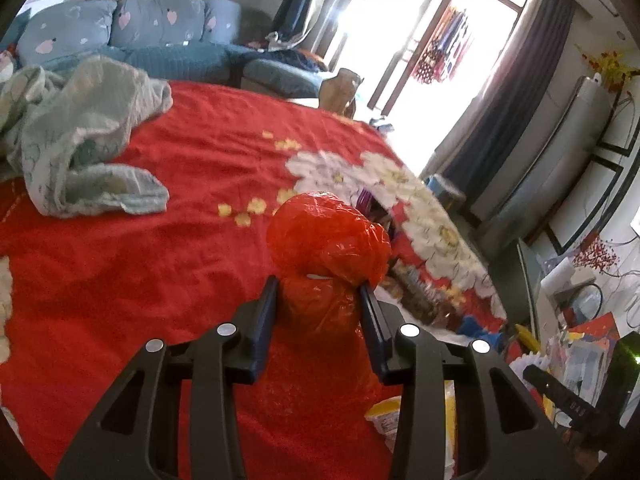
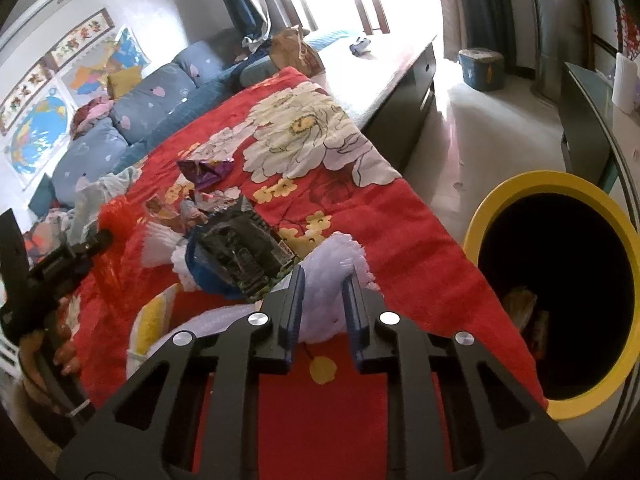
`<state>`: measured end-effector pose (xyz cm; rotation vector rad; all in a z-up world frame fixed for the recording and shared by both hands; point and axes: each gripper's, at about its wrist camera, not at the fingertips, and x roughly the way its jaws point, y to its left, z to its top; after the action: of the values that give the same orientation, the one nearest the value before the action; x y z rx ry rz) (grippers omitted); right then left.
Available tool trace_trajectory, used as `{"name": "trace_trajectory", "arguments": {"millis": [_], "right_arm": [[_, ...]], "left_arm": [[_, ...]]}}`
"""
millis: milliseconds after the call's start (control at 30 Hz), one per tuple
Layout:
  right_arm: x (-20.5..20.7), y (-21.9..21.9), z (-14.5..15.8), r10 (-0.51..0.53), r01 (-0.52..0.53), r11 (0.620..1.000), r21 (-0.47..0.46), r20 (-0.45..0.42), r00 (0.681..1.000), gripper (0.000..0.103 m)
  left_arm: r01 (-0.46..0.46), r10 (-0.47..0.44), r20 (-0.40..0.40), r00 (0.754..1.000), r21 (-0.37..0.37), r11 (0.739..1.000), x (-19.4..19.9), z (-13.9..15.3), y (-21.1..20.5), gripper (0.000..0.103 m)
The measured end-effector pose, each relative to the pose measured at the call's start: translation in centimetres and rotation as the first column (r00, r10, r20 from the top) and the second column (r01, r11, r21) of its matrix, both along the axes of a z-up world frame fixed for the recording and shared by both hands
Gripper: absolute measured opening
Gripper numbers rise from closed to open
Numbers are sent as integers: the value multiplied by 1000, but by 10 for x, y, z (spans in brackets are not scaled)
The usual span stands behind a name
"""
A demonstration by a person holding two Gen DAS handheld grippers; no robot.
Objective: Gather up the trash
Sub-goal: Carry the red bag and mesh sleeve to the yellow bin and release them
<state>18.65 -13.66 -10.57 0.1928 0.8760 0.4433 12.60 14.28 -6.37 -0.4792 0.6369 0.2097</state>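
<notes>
Left gripper [image 1: 320,286] closed onto a crumpled red plastic bag [image 1: 328,240], pads pinching its gathered neck, bag bulging above the fingertips over the red floral bedspread [image 1: 140,280]. Right gripper [image 2: 323,280] narrowed to a slim gap around a white foam wrap [image 2: 340,256], pads pressing its sides near the bed's right edge. Just beyond the wrap, a dark crumpled snack packet [image 2: 240,256] with a blue rim, touching it. Farther up the spread, a purple foil wrapper [image 2: 206,170] and a few small torn wrappers [image 2: 192,206] beside the white flower print. A pale crumpled blanket [image 1: 80,140] toward the bed's far left. Blue pillows [image 2: 152,100] along the headboard side. Beside the bed's right edge, on the floor, a yellow-rimmed bin [image 2: 556,292], dark inside, some wrappers faintly visible at the bottom. A hand [image 2: 60,344] on the left gripper's handle at the right wrist view's left margin.
</notes>
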Motion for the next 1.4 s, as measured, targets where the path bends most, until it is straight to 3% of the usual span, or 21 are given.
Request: {"name": "trace_trajectory", "arguments": {"millis": [533, 1400], "right_arm": [[-16, -12, 43, -3, -1, 999, 32, 111, 994, 11], [-17, -61, 72, -120, 109, 992, 67, 200, 972, 11]], "left_arm": [[82, -87, 105, 991, 49, 995, -15, 46, -33, 37], [294, -307, 125, 943, 117, 949, -19, 61, -114, 37]]}}
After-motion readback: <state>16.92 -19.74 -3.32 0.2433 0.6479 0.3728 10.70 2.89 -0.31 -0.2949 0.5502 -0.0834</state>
